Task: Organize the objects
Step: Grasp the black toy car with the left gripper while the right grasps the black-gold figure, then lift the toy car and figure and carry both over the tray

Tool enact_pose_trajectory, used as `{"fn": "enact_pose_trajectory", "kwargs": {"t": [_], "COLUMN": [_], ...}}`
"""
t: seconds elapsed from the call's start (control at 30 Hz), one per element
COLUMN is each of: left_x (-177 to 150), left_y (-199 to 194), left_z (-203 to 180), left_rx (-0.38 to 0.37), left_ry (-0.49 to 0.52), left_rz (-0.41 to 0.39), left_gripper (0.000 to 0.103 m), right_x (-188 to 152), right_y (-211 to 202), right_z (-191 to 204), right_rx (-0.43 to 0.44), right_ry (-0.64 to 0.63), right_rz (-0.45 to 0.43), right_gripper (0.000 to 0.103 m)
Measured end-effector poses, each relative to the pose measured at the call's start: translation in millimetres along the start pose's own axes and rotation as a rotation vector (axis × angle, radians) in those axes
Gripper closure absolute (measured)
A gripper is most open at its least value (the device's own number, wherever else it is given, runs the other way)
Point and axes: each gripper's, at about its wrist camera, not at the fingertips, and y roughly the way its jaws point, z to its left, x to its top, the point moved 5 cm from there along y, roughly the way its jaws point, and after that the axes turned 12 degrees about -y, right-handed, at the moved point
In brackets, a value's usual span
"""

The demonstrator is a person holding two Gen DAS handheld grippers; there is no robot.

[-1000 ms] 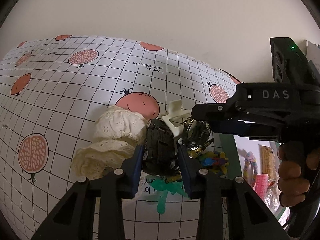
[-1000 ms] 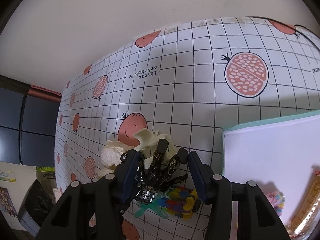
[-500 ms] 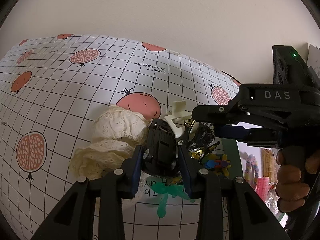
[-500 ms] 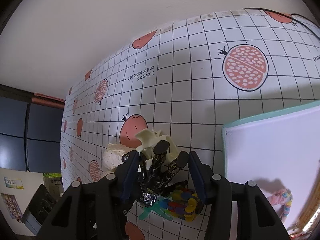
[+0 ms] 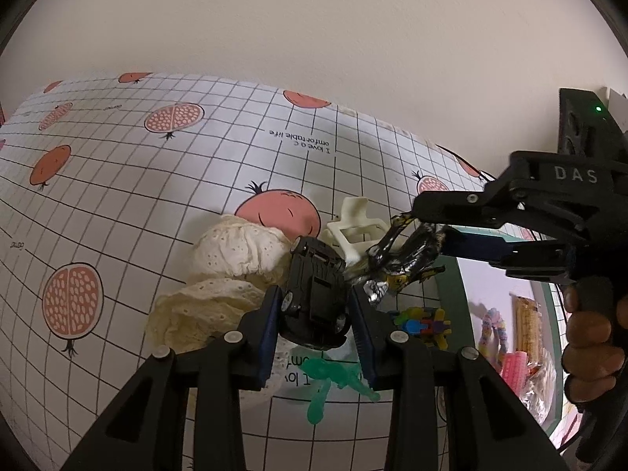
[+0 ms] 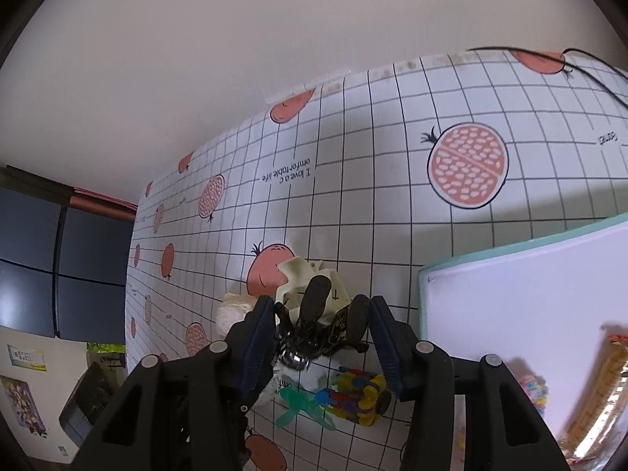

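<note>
Left gripper (image 5: 316, 316) jaws pinch the black toy car (image 5: 314, 298); right gripper (image 6: 324, 337) jaws pinch black hair clips (image 6: 333, 320), tray (image 6: 510, 259) rightward holding snacks (image 6: 600, 384).

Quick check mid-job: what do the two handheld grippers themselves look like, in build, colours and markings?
Both are matte black plastic with angular fingers, blue pads and silver screws. The right gripper carries white "DAS" lettering and a lit green LED. No sleeve shows.
</note>
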Motion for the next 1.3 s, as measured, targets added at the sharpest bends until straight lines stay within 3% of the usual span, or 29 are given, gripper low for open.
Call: {"fn": "enact_pose_trajectory", "kwargs": {"t": [0.5, 0.93, 1.3], "left_x": [17.0, 5.7, -25.2], "left_y": [-30.5, -37.5, -20.5], "left_z": [-19.1, -87.5, -146.3], "left_rx": [0.006, -0.074, -0.160], "left_ry": [-0.003, 0.080, 0.163], "left_rz": [-0.086, -0.100, -0.098], "left_gripper": [0.067, 0.067, 0.067], "right_x": [5.0, -8.5, -26.5], "right_y": [-50.8, -123.9, -151.6], "right_z": [-4.6, -59.7, -117.9], "right_rx": [0.005, -0.063, -0.118], "right_ry": [-0.007, 0.069, 0.156], "right_rz": [-0.075, -0.151, -0.160], "right_gripper": [0.051, 0.051, 0.051]}}
